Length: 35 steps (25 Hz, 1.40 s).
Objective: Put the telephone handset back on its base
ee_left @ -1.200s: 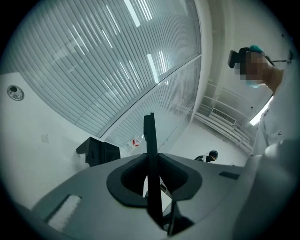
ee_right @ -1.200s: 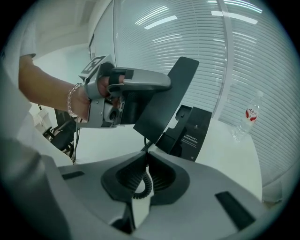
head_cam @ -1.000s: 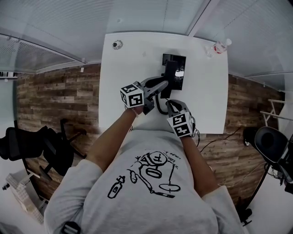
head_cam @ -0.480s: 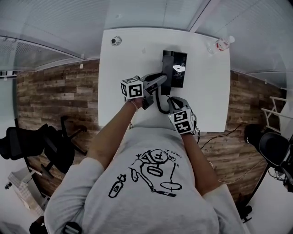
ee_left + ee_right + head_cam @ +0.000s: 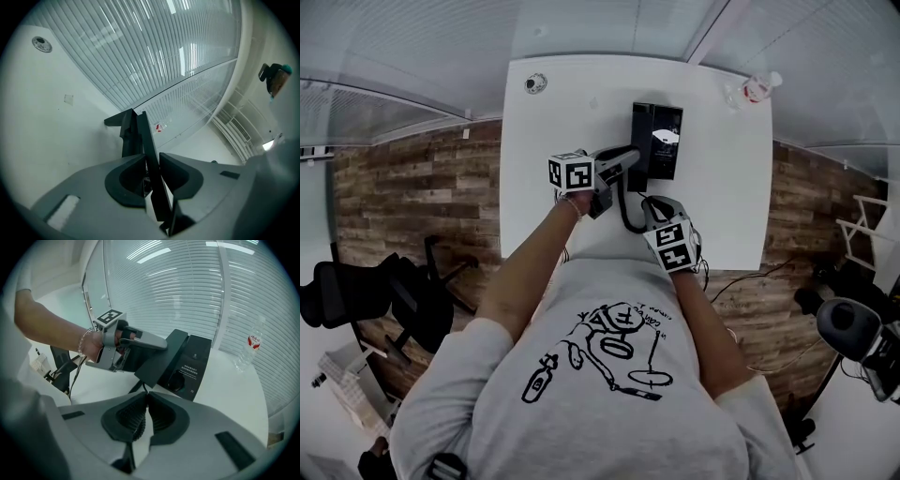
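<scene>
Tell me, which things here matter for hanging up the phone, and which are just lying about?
In use: handset, in the left tool; its cord, in the right tool; base.
Lying about: water bottle; small round object; office chair.

Left half of table [image 5: 539,187] open, only a small round thing [image 5: 536,83] in upper-left corner. Upper centre: base [image 5: 661,127]; upper-right corner: bottle [image 5: 753,90]; bare gap btwn. The handset [image 5: 637,180] + cord [image 5: 625,217] block base's left & near sides.
</scene>
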Available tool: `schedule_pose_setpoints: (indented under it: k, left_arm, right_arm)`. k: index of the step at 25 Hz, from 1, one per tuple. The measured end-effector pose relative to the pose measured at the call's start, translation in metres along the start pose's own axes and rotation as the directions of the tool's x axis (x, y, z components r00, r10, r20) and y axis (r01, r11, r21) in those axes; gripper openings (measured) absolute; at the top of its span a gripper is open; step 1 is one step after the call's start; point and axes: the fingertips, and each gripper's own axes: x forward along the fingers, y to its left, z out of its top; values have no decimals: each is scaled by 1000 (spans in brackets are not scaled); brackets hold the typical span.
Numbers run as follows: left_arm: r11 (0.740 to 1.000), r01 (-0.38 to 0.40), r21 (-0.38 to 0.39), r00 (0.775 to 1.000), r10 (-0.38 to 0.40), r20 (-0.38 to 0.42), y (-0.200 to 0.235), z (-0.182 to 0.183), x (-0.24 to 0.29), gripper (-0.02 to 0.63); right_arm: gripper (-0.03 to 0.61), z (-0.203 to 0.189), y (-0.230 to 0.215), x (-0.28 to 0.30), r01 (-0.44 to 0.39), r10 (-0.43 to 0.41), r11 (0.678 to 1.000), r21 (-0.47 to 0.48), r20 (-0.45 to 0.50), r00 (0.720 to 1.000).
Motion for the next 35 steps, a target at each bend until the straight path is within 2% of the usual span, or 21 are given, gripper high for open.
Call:
schedule_pose_setpoints:
  k: [8, 16, 22, 26, 30, 35]
  left_arm:
    - [998, -59, -16, 997, 58, -49, 10, 1, 6, 94]
    - [989, -142, 34, 986, 145, -88, 15, 3, 8, 104]
    - [947, -270, 176, 945, 295, -139, 20, 7, 9, 120]
    - [920, -301, 251, 927, 344, -148, 21, 7, 8, 121]
    - [877, -332, 347, 906, 398, -141, 20, 11, 9, 121]
    - [856, -347, 383, 896, 423, -133, 22, 13, 11, 121]
  right_arm:
    - [14, 5, -4, 1, -2, 2, 1000, 31, 6, 1000]
    - [14, 8, -7, 3, -4, 3, 999, 46, 20, 1000]
    - [14, 10, -13, 6, 7, -9, 998, 55, 31, 999]
    - [14, 11, -13, 8, 2, -4, 998, 64, 32, 999]
    - [14, 13, -16, 12, -1, -1, 998, 68, 34, 999]
    - [14, 13, -19, 18, 3, -4, 997, 76, 21, 1000]
